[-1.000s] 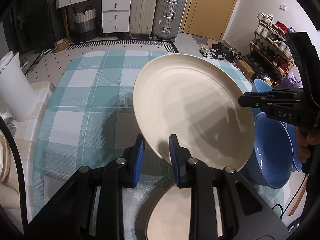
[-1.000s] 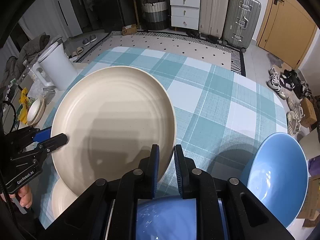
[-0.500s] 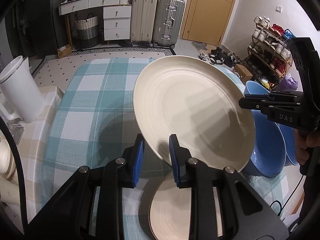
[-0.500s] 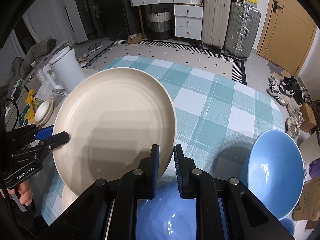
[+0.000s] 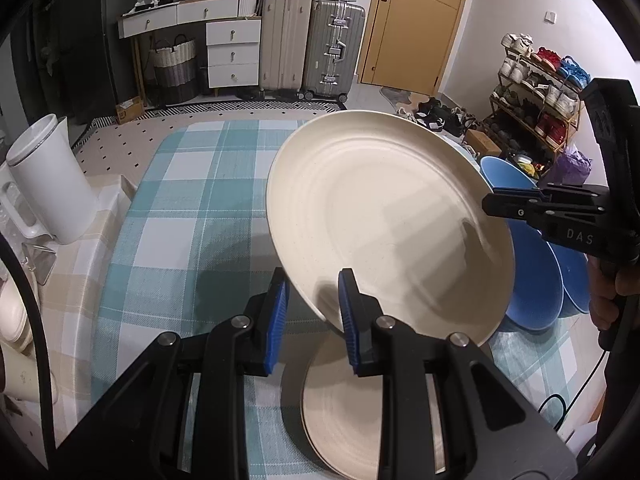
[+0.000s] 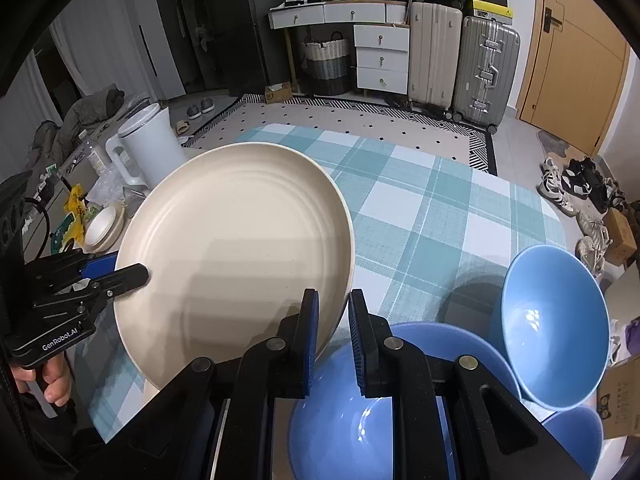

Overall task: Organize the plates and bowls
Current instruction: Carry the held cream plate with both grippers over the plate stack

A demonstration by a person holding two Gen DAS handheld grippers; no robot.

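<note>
Fingers [image 5: 280,312] amid blue bowls [image 6: 556,332], white jug [image 5: 48,184]

Cream plate [image 5: 384,216]: matt, faintly speckled, concentric ridges; ceramic or plastic, cannot tell. Blue bowls [image 6: 556,332] at 4 o'clock of it in the right wrist view: smooth, glossy, bright glints inside. Tablecloth [image 5: 192,216]: woven cloth, teal-and-white check, matt. Left gripper [image 5: 312,312] and right gripper [image 6: 334,332]: matt black plastic bodies, ribbed blue pads, bare metal screw heads. White kettle [image 5: 48,184] at 9 o'clock: smooth plastic. Suitcases [image 6: 486,68] at 12 o'clock: ribbed hard shells, one silvery metallic.
</note>
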